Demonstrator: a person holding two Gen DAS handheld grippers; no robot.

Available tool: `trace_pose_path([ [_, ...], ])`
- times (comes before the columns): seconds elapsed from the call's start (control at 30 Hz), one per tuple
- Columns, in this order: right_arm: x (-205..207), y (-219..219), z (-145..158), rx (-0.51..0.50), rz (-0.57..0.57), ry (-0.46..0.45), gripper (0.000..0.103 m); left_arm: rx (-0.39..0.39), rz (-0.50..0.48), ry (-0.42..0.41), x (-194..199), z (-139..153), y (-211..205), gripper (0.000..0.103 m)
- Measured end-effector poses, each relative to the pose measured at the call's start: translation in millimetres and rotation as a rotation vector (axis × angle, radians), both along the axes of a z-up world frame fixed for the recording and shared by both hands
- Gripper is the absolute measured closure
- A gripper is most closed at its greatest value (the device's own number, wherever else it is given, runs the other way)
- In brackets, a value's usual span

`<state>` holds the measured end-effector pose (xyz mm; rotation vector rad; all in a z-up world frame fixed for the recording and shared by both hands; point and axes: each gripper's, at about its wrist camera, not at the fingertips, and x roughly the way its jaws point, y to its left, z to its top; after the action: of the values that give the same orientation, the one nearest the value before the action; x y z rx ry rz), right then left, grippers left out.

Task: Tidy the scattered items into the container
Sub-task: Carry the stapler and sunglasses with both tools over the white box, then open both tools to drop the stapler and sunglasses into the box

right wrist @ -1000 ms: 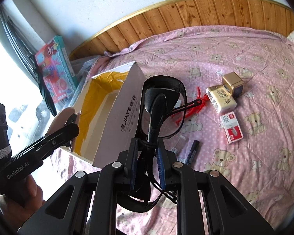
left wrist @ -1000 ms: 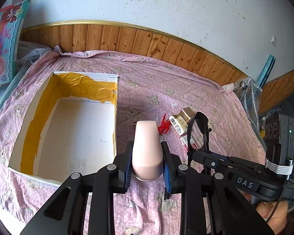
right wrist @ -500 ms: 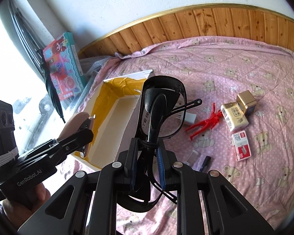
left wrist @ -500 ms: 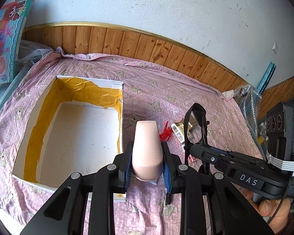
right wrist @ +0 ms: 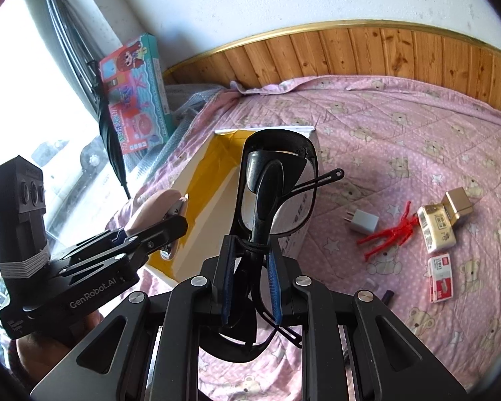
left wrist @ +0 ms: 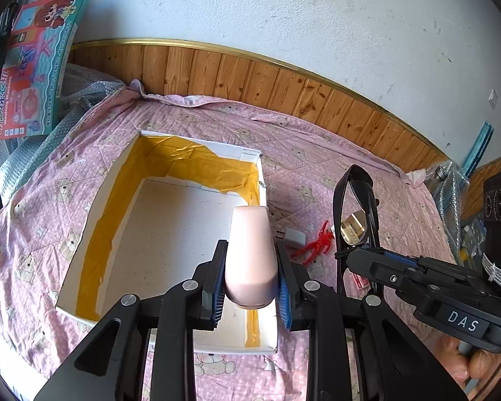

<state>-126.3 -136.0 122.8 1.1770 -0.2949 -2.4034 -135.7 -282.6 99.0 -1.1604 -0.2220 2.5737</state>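
A white cardboard box [left wrist: 93, 200] with yellow tape on its inner walls lies open on the pink bedspread. My left gripper [left wrist: 250, 287] is shut on a pale pink rounded object [left wrist: 250, 250], held above the box's right near corner. My right gripper [right wrist: 250, 284] is shut on black glasses [right wrist: 277, 180], just right of the box [right wrist: 217, 153]. Each gripper shows in the other's view: right gripper [left wrist: 364, 257], left gripper [right wrist: 170, 230]. Loose on the bed lie a white charger [right wrist: 362, 220], a red plastic figure [right wrist: 389, 232], a cream packet [right wrist: 437, 229], a gold box [right wrist: 459, 202] and a red-and-white staple box [right wrist: 441, 279].
A wooden panel [left wrist: 250, 73] runs along the wall behind the bed. A colourful toy box [left wrist: 36, 67] leans at the far left beside bubble wrap [left wrist: 43, 133]. A dark marker [right wrist: 387, 295] peeks out beside my right gripper. A hand [left wrist: 477, 364] holds the right gripper's handle.
Both grippers have moved left toward the box. The pink object now hangs over the box's corner, and the glasses have come close to its right wall.
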Motion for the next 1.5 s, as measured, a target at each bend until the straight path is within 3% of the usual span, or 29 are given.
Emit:
trace_pose_path([
  [0.5,-28.1,-55.0,4.1,0.032,0.091,0.000,0.084,-0.035,0.065,-0.038,-23.8,-22.3,-34.2,0.076],
  [0.87,-65.6,-77.3,-21.9,0.078,0.118,-0.062,0.084,-0.031,0.075,-0.114,-55.8,-39.7,-50.8,0.076],
  [1.5,-148.4,-95.5,-75.9,0.238,0.135,-0.222,0.083,-0.119,0.033,-0.230,-139.7,-63.7,-40.6,0.076],
])
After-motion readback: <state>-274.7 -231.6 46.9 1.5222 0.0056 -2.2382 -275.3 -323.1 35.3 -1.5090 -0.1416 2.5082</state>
